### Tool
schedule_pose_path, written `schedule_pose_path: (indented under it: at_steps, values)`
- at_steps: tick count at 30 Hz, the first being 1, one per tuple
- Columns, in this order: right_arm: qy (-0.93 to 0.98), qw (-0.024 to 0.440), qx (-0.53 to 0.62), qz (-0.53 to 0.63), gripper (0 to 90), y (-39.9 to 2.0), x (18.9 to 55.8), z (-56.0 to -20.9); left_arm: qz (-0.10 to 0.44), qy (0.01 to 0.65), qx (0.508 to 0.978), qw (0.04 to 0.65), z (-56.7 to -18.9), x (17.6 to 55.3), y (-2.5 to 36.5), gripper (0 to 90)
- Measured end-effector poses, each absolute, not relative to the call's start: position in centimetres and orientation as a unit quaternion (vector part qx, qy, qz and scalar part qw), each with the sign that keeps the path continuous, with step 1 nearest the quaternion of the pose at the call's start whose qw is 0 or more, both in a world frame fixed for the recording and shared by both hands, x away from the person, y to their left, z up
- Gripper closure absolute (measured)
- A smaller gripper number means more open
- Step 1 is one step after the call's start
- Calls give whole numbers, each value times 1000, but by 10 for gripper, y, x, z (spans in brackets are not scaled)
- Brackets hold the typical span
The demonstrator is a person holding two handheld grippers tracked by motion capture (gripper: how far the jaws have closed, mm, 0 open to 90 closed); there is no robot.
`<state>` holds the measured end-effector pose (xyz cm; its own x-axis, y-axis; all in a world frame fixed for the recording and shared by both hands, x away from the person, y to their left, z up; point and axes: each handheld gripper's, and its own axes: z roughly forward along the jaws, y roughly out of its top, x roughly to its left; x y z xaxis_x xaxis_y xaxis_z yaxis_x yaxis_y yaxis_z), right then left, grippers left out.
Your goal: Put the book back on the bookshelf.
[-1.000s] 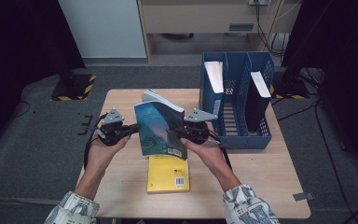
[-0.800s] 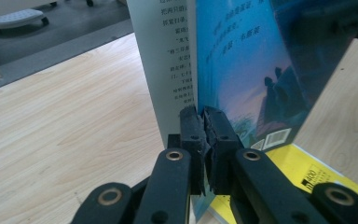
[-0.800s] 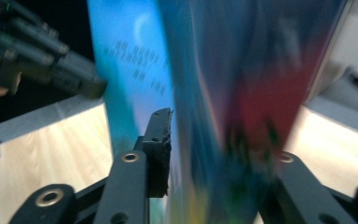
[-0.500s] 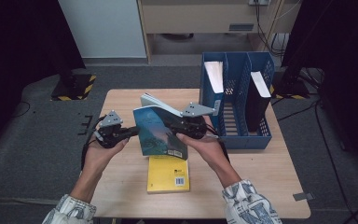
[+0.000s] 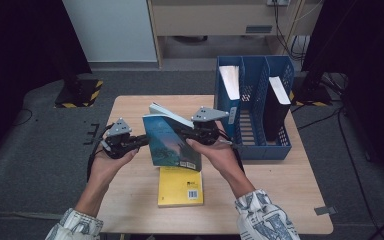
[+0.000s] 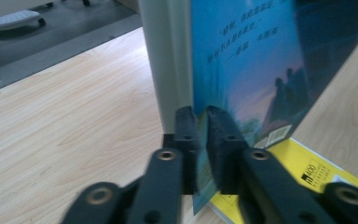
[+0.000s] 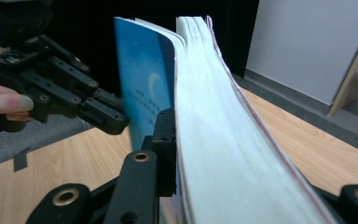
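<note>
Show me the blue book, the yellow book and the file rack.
blue book (image 5: pixel 172 145), high view, front cover
yellow book (image 5: pixel 181 186), high view, cover
file rack (image 5: pixel 263 151), high view, front wall

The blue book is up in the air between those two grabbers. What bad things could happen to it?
The left gripper pinches only the blue book's thin cover, while the right gripper clamps the page block. Pulling apart could bend or tear that cover. The pages already bow, so they might crease. If a grip slips, the book could drop onto the yellow book lying below it on the table.
</note>
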<state>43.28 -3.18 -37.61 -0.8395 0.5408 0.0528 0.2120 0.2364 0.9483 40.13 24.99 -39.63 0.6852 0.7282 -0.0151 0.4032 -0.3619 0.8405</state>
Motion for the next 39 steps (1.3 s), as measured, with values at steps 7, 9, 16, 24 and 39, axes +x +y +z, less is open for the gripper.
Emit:
schedule_pose_path:
  at_steps: [7,9,16,24,39]
  values:
    - [772,147,246,567,729,-33,434,-376,191,382,797,428,-433,395,248,428]
    - [771,149,247,567,729,-32,433,-376,192,392,795,420,-449,393,249,371]
    - [763,149,263,571,734,-33,432,-377,201,426,794,384,-486,391,261,166]
    - [750,134,280,585,738,-33,429,-374,182,460,790,363,-510,396,280,63]
    - [745,125,287,589,738,-52,408,-363,176,483,799,312,-527,404,287,63]
